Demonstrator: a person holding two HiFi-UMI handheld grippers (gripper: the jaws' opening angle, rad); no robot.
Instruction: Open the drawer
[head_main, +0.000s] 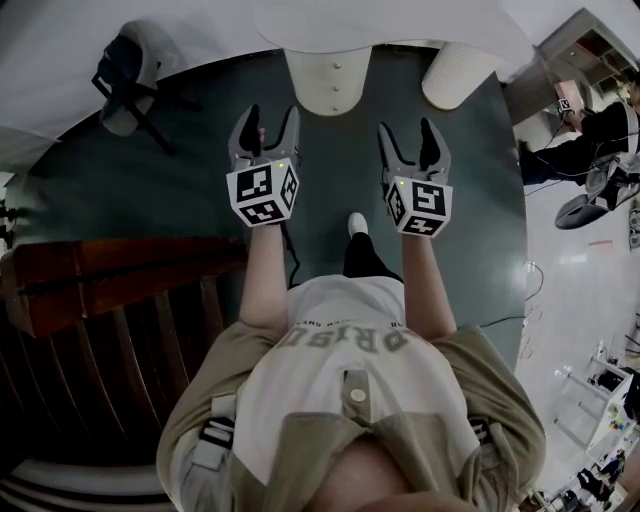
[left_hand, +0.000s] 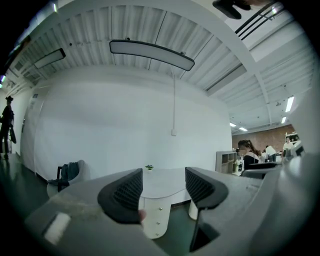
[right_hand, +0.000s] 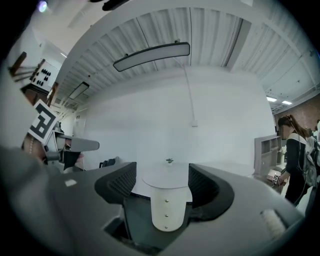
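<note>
A white rounded drawer column (head_main: 328, 80) with small round knobs stands under a white tabletop (head_main: 400, 25), straight ahead of me. My left gripper (head_main: 265, 125) hangs in the air short of it, open with nothing between its fingers. My right gripper (head_main: 413, 140) is level with it to the right, also open and holding nothing. In the left gripper view the drawer column (left_hand: 155, 220) shows low between the spread jaws of the left gripper (left_hand: 162, 187). In the right gripper view the column (right_hand: 167, 207), with three knobs down its front, is centred between the jaws of the right gripper (right_hand: 162, 182).
A second white table leg (head_main: 455, 72) stands right of the column. A dark chair (head_main: 125, 75) is at the far left, and dark wooden furniture (head_main: 100, 275) lies close on my left. People (head_main: 590, 140) stand at the right. A small plant (right_hand: 170, 160) sits on the tabletop.
</note>
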